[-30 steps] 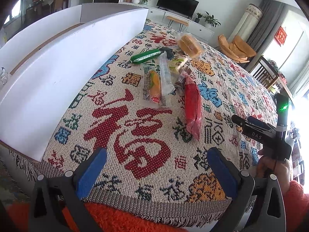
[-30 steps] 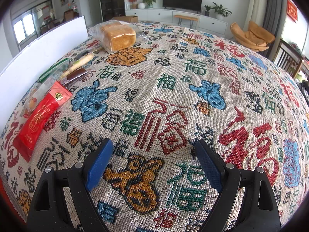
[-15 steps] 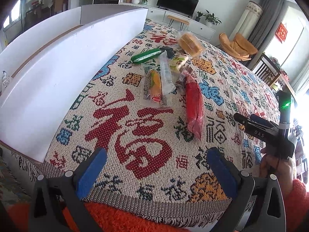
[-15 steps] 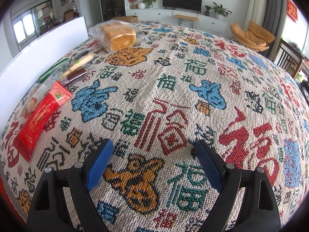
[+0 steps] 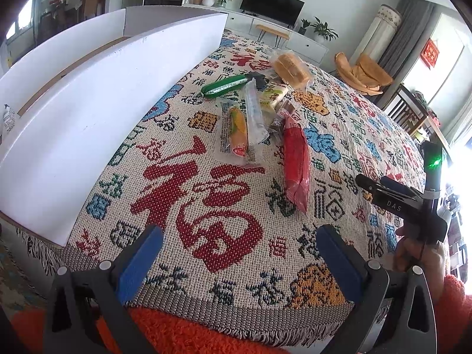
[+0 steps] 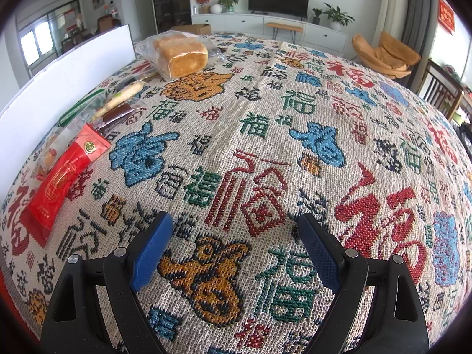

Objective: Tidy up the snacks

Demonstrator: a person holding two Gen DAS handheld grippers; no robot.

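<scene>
Several snacks lie in a cluster on the patterned tablecloth (image 5: 206,212): a red packet (image 5: 296,160), an orange snack in clear wrap (image 5: 237,131), a clear tube packet (image 5: 255,112), a green packet (image 5: 225,86), a pale green packet (image 5: 274,96) and a bagged bread loaf (image 5: 290,66). The red packet (image 6: 63,174) and the loaf (image 6: 181,54) also show at the left of the right wrist view. My left gripper (image 5: 240,261) is open and empty near the table's front edge. My right gripper (image 6: 236,247) is open and empty over bare cloth, right of the snacks.
A long white box (image 5: 97,103) with raised walls stands along the table's left side, also in the right wrist view (image 6: 59,88). The right hand-held gripper body (image 5: 404,203) shows at the right of the left wrist view. Chairs and a TV cabinet stand beyond the table.
The left view has shifted very slightly; the right gripper's body sits a little lower in it. The snacks have not moved and both grippers stay open.
</scene>
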